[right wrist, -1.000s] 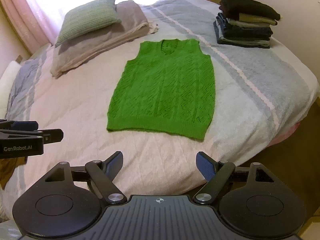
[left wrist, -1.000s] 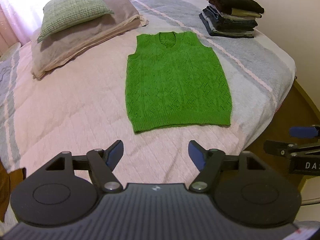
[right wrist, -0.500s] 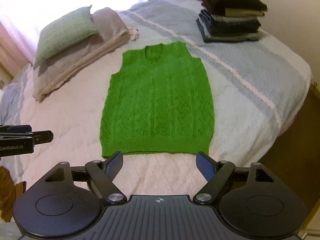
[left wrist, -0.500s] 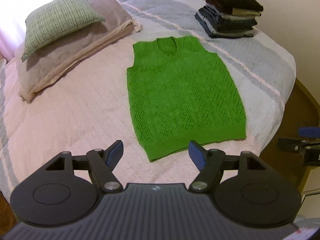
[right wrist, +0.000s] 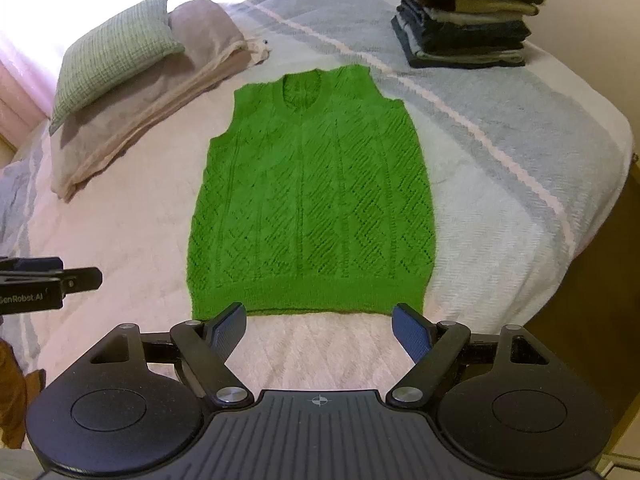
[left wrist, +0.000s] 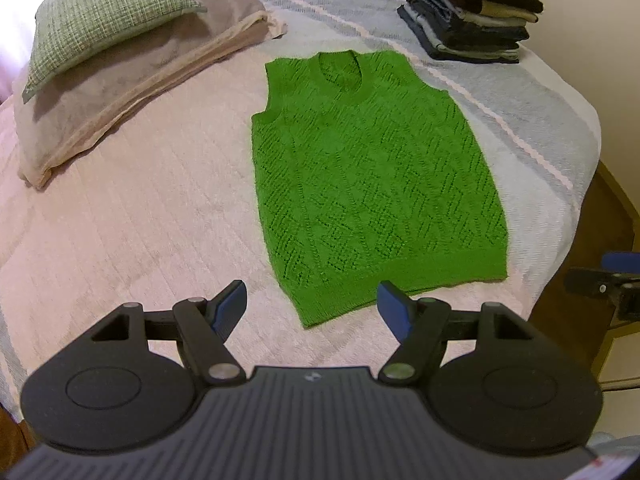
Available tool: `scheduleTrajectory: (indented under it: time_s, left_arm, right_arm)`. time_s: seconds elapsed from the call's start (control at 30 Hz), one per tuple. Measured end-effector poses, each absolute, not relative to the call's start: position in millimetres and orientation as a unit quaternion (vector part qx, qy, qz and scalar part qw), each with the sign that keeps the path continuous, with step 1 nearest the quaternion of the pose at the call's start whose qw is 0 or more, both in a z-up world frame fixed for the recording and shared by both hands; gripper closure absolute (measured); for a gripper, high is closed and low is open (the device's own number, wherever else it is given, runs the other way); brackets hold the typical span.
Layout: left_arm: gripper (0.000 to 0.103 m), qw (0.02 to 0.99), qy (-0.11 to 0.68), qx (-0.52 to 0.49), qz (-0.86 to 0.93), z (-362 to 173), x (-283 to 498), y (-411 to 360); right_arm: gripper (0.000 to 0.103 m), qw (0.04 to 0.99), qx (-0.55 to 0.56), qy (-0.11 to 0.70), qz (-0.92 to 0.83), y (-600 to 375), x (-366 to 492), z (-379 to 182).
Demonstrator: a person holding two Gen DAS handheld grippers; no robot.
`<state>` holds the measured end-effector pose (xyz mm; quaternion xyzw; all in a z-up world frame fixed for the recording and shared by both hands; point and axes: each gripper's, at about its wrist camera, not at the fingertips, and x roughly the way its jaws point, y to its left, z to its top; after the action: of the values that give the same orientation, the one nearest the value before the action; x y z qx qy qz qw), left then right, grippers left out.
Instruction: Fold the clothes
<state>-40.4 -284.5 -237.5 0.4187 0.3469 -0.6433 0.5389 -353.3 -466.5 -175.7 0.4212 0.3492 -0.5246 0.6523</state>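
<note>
Vest: soft, light, floppy; flat on the bed.
Hold: its bottom corners.
Left gripper: fingers spread.
Right gripper: fingers spread.

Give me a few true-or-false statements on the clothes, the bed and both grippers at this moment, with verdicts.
1. The green vest lies flat and unfolded on the bed. True.
2. The left gripper is clamped on the vest's hem. False: its jaws stand open, nothing between them.
3. A stack of folded clothes sits at the bed's far right corner. True.
4. The green cushion lies on top of the vest. False: it rests on a folded blanket, apart from the vest.
5. The right gripper is open, near the hem. True.
</note>
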Motion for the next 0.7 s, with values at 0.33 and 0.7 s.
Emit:
scheduleTrajectory:
  time_s: [0.33, 0.7]
  left_arm:
    - [0.034, 0.542, 0.348, 0.420, -0.639, -267.4, -51.5, -336.7]
    - [0.034, 0.562, 0.360, 0.398, -0.629, -306.5, -53.9, -406.7]
  right_arm:
    - [0.026, 0.650, 0.414, 0.388, -0.506, -526.8, -379.2, -209.7]
    - [0.026, 0.662, 0.389, 0.433, -0.473, -625.7, -415.3, -248.4]
